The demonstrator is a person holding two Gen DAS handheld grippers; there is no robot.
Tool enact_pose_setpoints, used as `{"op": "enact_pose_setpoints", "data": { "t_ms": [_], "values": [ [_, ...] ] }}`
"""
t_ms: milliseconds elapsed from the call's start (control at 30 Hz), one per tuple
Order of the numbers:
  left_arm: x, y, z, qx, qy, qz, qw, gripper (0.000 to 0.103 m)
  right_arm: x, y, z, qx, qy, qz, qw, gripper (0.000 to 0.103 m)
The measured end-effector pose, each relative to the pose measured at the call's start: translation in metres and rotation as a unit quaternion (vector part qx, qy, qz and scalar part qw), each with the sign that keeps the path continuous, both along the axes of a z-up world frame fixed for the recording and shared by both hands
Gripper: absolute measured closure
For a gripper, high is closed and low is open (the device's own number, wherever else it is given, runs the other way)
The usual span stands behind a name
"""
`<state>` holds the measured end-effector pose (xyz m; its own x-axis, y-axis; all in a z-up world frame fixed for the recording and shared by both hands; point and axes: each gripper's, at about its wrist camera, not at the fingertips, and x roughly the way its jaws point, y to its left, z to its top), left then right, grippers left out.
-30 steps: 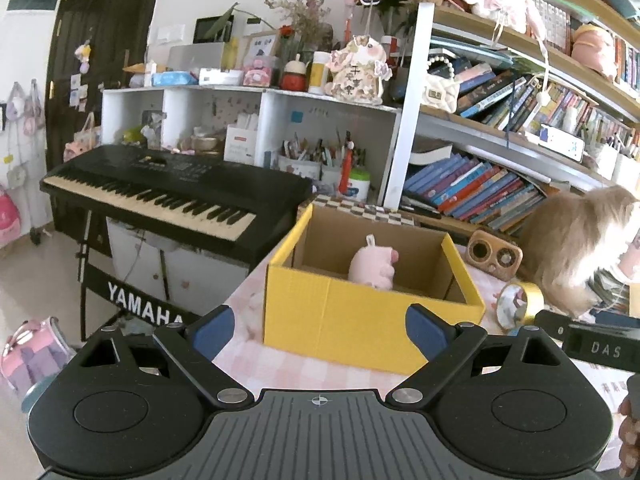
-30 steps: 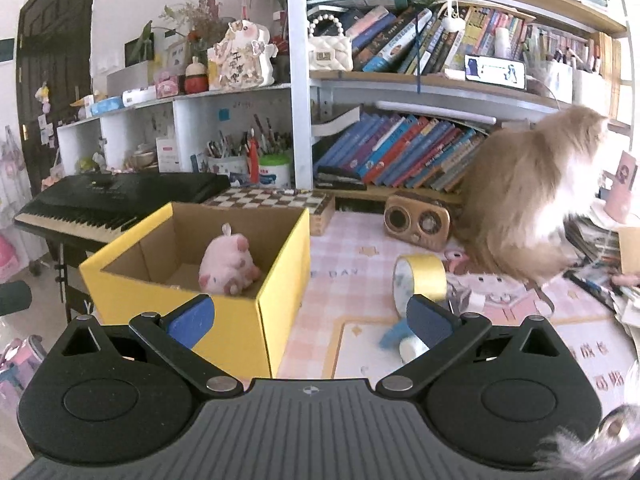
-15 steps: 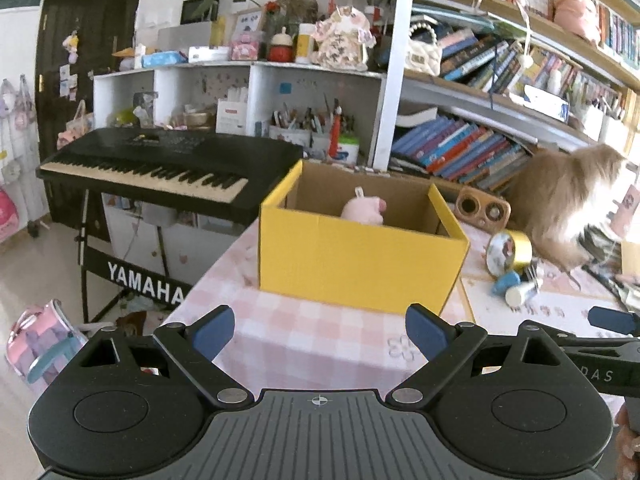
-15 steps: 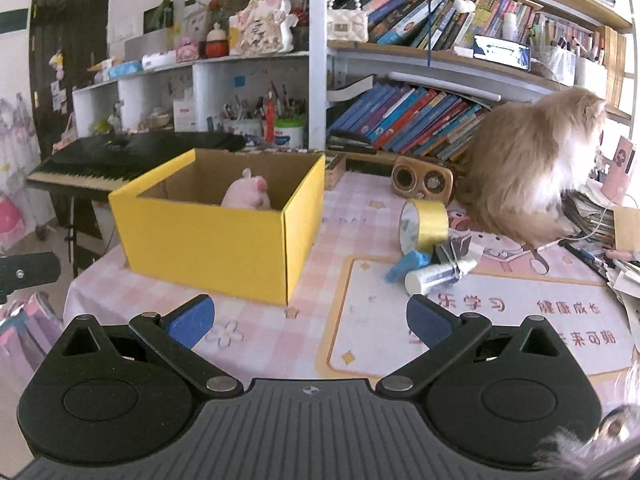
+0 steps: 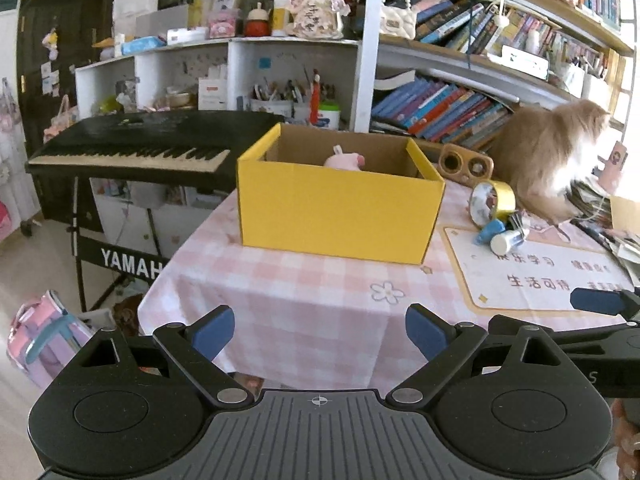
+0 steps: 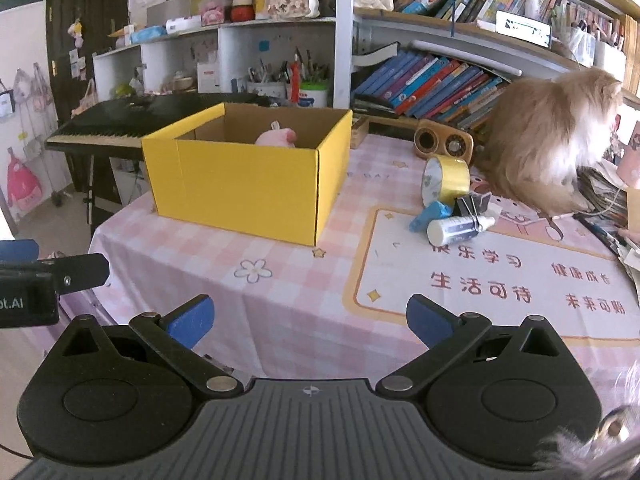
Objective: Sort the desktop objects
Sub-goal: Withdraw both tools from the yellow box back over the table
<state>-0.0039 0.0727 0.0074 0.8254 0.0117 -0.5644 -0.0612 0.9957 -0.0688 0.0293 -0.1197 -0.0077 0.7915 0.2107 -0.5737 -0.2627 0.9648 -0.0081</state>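
Well ahead of the empty, spread right tool [image 6: 308,320] sits the yellow box [image 6: 240,192].

Both wrist views look level across the table [image 5: 304,308] from off its near edge. Left sits further left; both share the box [image 5: 340,216] and shelves [image 6: 280,24].

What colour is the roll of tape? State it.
Gold-yellow; the tape roll shows best in the right wrist view, standing near the cat.

The keyboard stand [image 5: 120,260] says "YAMAH" in white letters. The desk mat [image 6: 500,280] has red Chinese words: "快乐学习", "生活可待", "未来可期". The left gripper [image 6: 24,300] shows "ot.AI". Other labels are too blurry.
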Motion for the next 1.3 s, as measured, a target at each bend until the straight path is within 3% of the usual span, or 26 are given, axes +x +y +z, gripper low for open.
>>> {"op": "enact_pose_setpoints", "data": {
  "t_ms": [700, 1300],
  "values": [
    [0.015, -0.044, -0.003, -0.006, 0.011, -0.075, 0.9971, 0.008, -0.022, -0.044, -0.004, -0.007, 0.015, -0.073, 0.997, 0.000],
    [0.054, -0.096, -0.006, -0.003, 0.020, -0.144, 0.9894, 0.008, -0.007, -0.097, -0.009, -0.004, 0.024, -0.145, 0.989, 0.000]
  ]
}}
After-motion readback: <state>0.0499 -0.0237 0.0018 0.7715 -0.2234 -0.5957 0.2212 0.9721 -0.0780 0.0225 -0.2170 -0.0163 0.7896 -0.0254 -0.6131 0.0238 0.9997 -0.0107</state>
